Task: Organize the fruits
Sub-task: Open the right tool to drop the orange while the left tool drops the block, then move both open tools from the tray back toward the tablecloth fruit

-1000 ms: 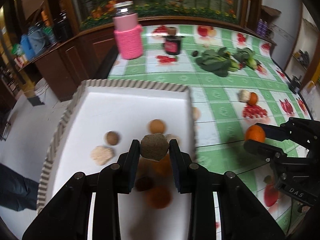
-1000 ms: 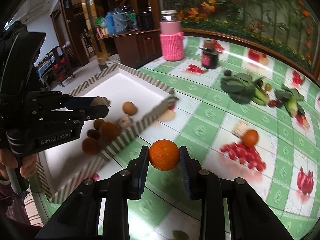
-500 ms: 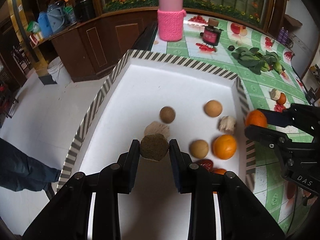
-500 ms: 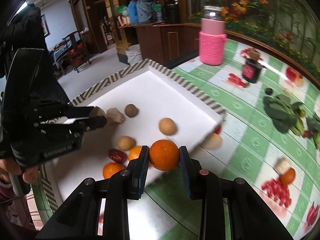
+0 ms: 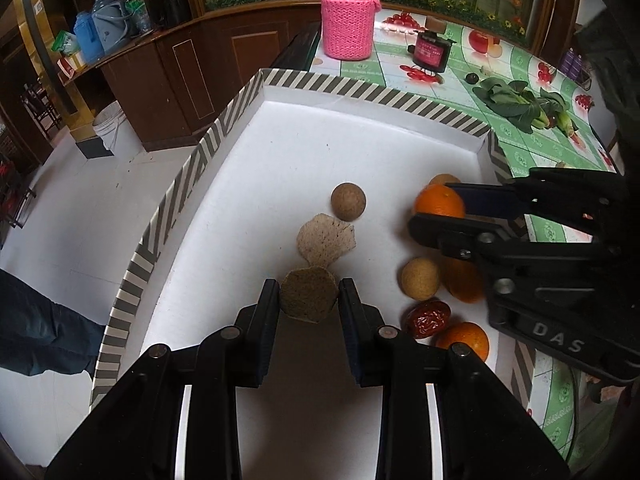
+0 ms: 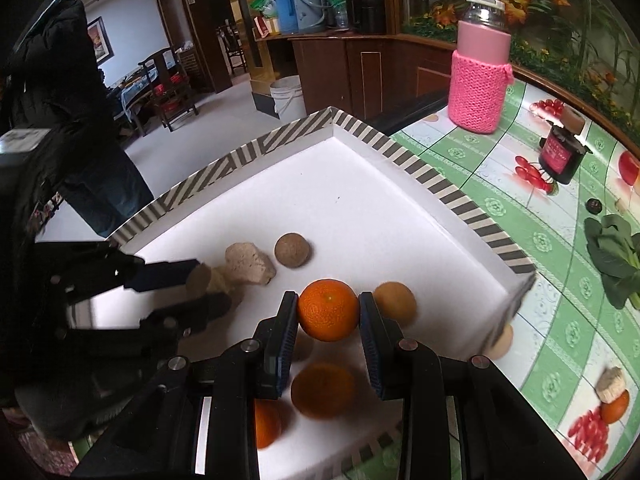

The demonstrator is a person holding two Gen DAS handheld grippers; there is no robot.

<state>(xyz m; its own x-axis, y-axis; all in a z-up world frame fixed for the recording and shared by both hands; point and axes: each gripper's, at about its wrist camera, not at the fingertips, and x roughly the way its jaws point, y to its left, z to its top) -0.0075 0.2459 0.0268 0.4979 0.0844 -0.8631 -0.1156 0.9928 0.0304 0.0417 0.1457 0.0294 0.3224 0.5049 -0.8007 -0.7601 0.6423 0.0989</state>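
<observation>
- A pink bottle [image 5: 347,20] in a knitted pink sleeve stands upright at the far edge of the bench [image 5: 516,140], which wears a green checked cloth printed with fruit
- A small dark red jar [image 5: 431,51] sits to its right, well apart
- Leafy greens [image 5: 520,102] lie farther right on the cloth
- A white bucket [image 6: 287,96] stands on the pale floor [image 5: 72,208] beside a dark wooden cabinet [image 5: 192,76]
- Blue jugs [image 6: 304,0] stand on the cabinet top
</observation>
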